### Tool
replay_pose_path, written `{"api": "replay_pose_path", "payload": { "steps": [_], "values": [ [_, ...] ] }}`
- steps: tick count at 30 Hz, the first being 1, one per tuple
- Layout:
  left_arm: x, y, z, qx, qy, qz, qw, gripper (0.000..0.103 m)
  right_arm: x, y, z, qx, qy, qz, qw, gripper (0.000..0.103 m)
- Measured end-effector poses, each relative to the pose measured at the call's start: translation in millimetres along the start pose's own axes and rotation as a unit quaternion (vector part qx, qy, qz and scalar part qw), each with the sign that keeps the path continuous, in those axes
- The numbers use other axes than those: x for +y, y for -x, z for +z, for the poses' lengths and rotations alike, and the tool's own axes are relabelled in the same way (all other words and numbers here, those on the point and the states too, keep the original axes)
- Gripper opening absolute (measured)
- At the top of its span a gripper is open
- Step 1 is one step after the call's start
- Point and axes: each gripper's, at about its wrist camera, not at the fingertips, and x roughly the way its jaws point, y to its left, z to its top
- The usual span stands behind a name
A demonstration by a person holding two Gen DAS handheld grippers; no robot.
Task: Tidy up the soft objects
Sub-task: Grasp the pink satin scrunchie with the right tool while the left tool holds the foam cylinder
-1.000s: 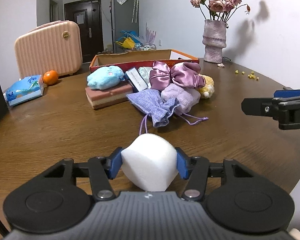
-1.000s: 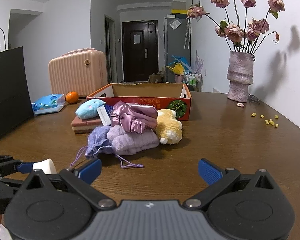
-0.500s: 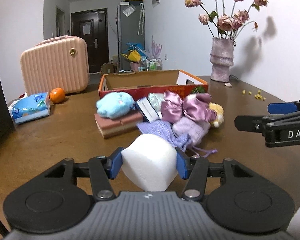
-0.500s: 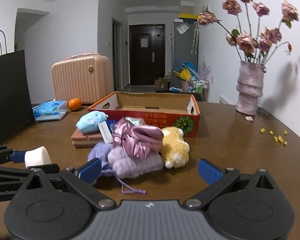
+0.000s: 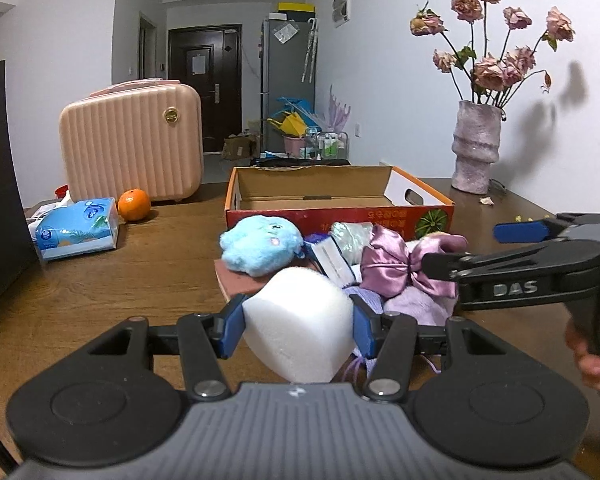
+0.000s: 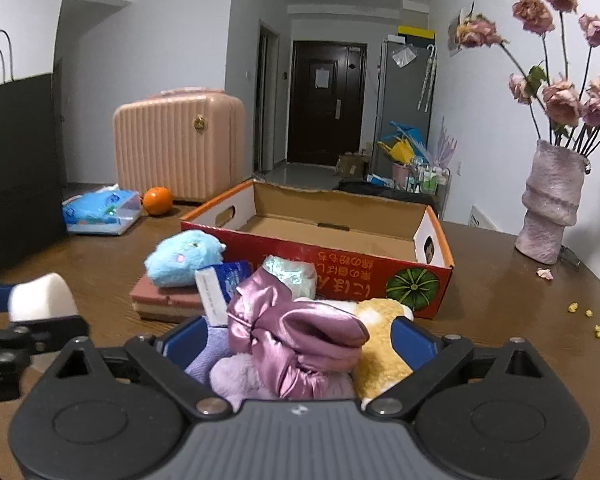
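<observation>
Two grippers over a wooden table (image 5: 140,280), soft things piled before an open box (image 6: 340,236).
The left gripper (image 5: 298,322) pinches a white sponge (image 5: 300,320); the right gripper (image 6: 296,340), jaws wide and closing, straddles the satin bow (image 6: 296,332).

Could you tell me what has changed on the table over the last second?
The right hand-held gripper moved forward over the soft pile; its jaws are closing around the pink satin bow, not yet gripping. The left hand-held gripper carried the white sponge closer to the cardboard box. The pile itself stayed put.
</observation>
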Motion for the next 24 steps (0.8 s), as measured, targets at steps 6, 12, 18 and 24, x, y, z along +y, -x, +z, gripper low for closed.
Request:
{"api": "replay_pose_path", "payload": {
  "steps": [6, 12, 18, 24],
  "values": [
    [3.1, -4.6, 2.0, 0.001, 0.002, 0.003, 1.0000, 0.055, -0.9, -26.9, -1.7, 0.012, 0.005, 0.017, 1.000, 0.090],
    [5.3, -9.1, 3.2, 0.002, 0.009, 0.006, 0.9999, 0.055, -3.3, -42.4, -5.9, 0.010, 0.005, 0.036, 0.999, 0.068],
    [7.3, -14.2, 4.0, 0.006, 0.015, 0.010, 0.9998, 0.055, 5.4, -45.0, -10.0, 0.017, 0.027, 0.049, 0.998, 0.051],
    [8.1, -17.4, 5.8, 0.005, 0.022, 0.012, 0.9997, 0.055, 2.1, -40.4, -9.5, 0.015, 0.010, 0.059, 0.998, 0.036]
  ]
}}
